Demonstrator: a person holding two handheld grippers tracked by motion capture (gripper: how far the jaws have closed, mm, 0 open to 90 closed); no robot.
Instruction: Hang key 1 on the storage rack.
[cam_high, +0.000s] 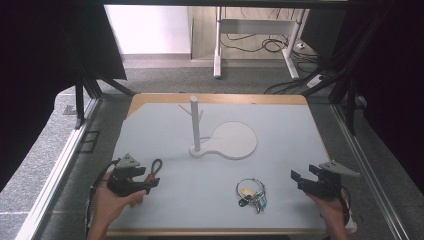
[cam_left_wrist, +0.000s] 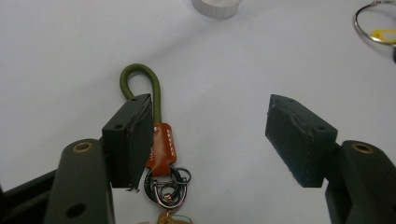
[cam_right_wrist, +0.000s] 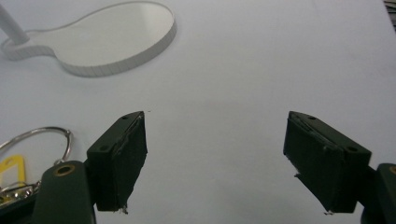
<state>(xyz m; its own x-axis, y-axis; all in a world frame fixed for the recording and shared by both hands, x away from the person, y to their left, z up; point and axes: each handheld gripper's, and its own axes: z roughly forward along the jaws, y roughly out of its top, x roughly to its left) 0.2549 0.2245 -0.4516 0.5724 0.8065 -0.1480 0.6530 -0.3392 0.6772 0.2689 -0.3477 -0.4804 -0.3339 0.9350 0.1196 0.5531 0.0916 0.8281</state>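
Overhead, high view: left claw (cam_high: 142, 181) at the tabletop's (cam_high: 280, 145) near left, jaws spread, nothing pinched. The green-cord keychain (cam_high: 155, 167) lies just beside it, loop end pointing away from the person, toward the white peg stand (cam_high: 196, 125). The key ring bunch (cam_high: 252, 194) sits between the two hands, somewhat nearer the right claw (cam_high: 302, 181), also spread and empty.

Left gripper view: keychain (cam_left_wrist: 159, 140) lies lengthwise along the claw's (cam_left_wrist: 210, 140) line of sight, green loop far, brown leather tab and metal rings near. It sits hard against the left-hand jaw, well off the gap's middle; whether it touches the pad cannot be told. Judged: the claw needs a sideways shift to centre the cord.

Right gripper view: claw (cam_right_wrist: 215, 163) wide apart over bare tabletop; key ring bunch (cam_right_wrist: 32, 149) off to its left, outside the jaws.
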